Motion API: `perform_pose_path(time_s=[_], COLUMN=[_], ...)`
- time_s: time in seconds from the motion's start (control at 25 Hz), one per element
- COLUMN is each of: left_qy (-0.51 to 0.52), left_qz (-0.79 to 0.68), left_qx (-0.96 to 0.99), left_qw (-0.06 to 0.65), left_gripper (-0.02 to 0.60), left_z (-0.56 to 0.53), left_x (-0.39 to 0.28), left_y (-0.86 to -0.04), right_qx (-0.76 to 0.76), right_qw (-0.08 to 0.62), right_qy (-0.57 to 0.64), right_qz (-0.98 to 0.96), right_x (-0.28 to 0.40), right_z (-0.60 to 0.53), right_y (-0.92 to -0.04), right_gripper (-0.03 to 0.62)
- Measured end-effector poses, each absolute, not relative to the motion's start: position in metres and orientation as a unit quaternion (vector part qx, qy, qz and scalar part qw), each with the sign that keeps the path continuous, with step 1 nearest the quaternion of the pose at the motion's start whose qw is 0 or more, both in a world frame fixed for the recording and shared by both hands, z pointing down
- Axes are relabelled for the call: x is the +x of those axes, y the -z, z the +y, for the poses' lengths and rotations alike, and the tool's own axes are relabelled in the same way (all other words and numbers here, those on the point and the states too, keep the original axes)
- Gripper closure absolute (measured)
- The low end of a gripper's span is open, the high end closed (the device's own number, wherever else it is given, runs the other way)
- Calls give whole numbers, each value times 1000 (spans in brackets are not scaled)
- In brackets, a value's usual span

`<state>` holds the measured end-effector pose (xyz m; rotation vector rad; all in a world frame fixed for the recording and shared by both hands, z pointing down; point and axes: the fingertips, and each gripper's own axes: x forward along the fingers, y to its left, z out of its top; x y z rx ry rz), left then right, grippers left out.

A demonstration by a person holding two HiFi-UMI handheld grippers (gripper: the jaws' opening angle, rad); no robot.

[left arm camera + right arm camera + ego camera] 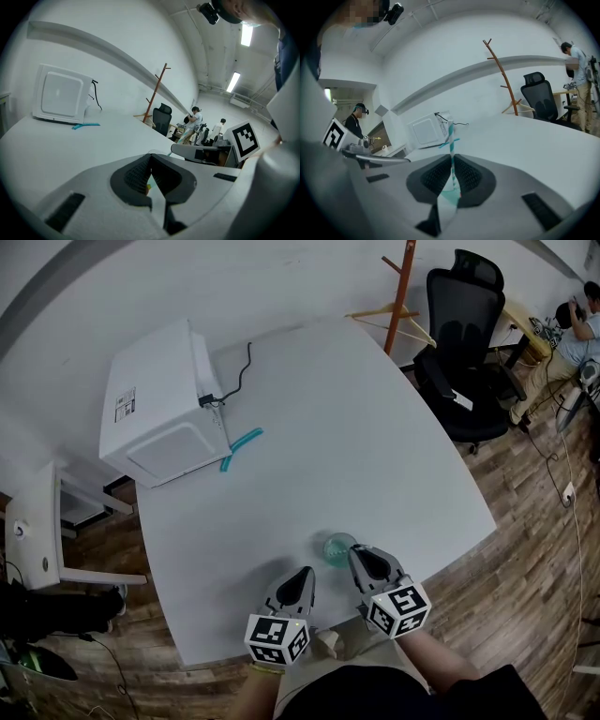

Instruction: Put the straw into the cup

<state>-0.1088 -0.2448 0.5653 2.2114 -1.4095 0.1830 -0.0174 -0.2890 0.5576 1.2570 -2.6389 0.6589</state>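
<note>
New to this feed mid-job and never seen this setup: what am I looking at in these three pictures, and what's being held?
There is no robot: a person holds a two-finger gripper in each hand. The head view looks down from their head; each gripper view rides on a gripper, looking along its fingers. On the white table sit a white microwave, a teal item beside it, and a cup near the grippers. The right gripper is shut on a striped straw. The left gripper is shut, with nothing clearly held.

White table (375,446) — microwave (159,418), teal tool (242,444), perhaps tongs, cup (338,547).
</note>
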Motion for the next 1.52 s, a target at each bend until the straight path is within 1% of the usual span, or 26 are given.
perform_pose_path(time_s=[0.2,0.44,0.48,0.52,0.56,0.64,1.08,1.44,1.48,1.52], left_qy=[-72,-74,-74,-74,-74,-75,-72,-69,-69,-69], left_qz=[-516,-513,-512,-512,-511,-511,-508,-497,-495,-494], left_qx=[814,816,816,817,817,818,823,832,833,834], left_qw=[257,256,256,255,255,255,244,237,237,236], left_gripper=[563,563,563,562,563,563,563,563,562,563], left_z=[-243,-238,-237,-236,-235,-233,-226,-215,-214,-212], left_x=[-109,-105,-105,-105,-106,-106,-113,-109,-108,-107], left_y=[-569,-568,-568,-567,-567,-566,-558,-548,-546,-545], right_qx=[426,427,428,430,434,442,460,479,482,487], right_qw=[69,97,102,106,109,113,107,82,78,74], right_qy=[-223,-213,-210,-208,-207,-203,-194,-166,-161,-156], right_qz=[-874,-873,-873,-872,-870,-866,-860,-858,-858,-856], right_x=[-14,-12,-12,-12,-11,-9,-6,-3,-2,-2], right_z=[-292,-292,-292,-293,-293,-294,-284,-257,-254,-250], right_y=[-561,-570,-572,-573,-573,-574,-563,-525,-519,-513], right_gripper=[551,549,517,442,414,401,399,402,415,448])
